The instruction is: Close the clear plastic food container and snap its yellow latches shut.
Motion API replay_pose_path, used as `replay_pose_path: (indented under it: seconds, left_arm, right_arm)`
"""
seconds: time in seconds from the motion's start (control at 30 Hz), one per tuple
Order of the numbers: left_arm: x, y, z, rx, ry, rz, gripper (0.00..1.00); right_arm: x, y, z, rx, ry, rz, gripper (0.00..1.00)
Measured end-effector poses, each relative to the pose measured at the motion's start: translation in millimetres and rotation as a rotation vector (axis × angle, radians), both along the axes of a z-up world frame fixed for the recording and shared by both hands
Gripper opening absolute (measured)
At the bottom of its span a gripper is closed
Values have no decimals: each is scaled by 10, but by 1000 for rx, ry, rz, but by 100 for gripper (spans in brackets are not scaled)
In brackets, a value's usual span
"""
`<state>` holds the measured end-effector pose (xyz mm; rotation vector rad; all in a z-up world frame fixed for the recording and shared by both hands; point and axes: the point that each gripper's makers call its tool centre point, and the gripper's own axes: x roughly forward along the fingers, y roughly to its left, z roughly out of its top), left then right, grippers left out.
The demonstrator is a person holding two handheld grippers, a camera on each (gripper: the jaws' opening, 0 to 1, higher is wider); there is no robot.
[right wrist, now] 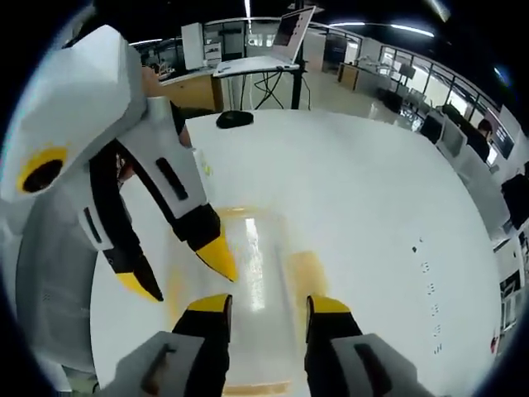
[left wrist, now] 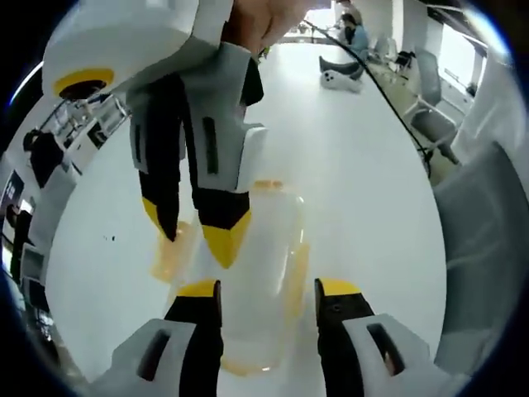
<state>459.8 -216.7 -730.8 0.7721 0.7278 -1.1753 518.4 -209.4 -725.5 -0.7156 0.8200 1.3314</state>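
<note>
Right now we see the clear plastic food container (left wrist: 248,273) lying on the white table (left wrist: 364,182), its lid on and its translucent yellow latches (left wrist: 295,285) along the sides. Seen from the left gripper view, our left gripper (left wrist: 267,299) hovers just over the near end of the container with its yellow-tipped jaws spread apart and nothing between them but the lid below. The right gripper (left wrist: 198,231) comes down from the upper left of that view, its two tips parted and pointing at the left half of the lid; we cannot tell whether they touch the plastic. From the right gripper view, our right gripper (right wrist: 269,308) sits above the container (right wrist: 252,265), jaws apart and holding nothing, while the left gripper (right wrist: 186,273) reaches in from the left with its tips near the container's left edge. Farther off stand a laptop (right wrist: 293,29) on a desk and several office chairs (left wrist: 430,107).
</note>
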Motion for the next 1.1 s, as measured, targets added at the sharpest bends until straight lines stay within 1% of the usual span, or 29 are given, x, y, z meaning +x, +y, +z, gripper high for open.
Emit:
replay_pose_path:
  seconds: [0.03,0.1,0.27,0.47,0.5,0.67,0.77,0.93,1.1]
  left_arm:
    - [-14,-6,-8,2,-9,-3,44]
    - [-19,-11,-17,13,-26,-6,45]
    - [1,-1,-36,38,-77,-26,43]
    - [-2,4,-57,75,-128,-57,43]
    - [-3,8,-61,83,-137,-64,43]
    - [19,20,-63,95,-161,-74,41]
    - [25,18,-66,102,-171,-77,41]
    - [34,15,-91,113,-203,-77,41]
    - [42,16,-85,100,-211,-67,40]
  right_arm:
    - [-2,-2,-16,0,16,-7,36]
    - [10,-17,-42,-8,18,-4,37]
    - [12,-13,-41,4,39,-11,37]
    - [27,-5,-54,4,67,12,39]
    - [23,0,-60,0,81,18,38]
    - [20,10,-71,-12,112,49,38]
    - [12,10,-84,-19,139,64,37]
    - [2,22,-93,-42,156,91,37]
    - [1,26,-101,-69,178,114,37]
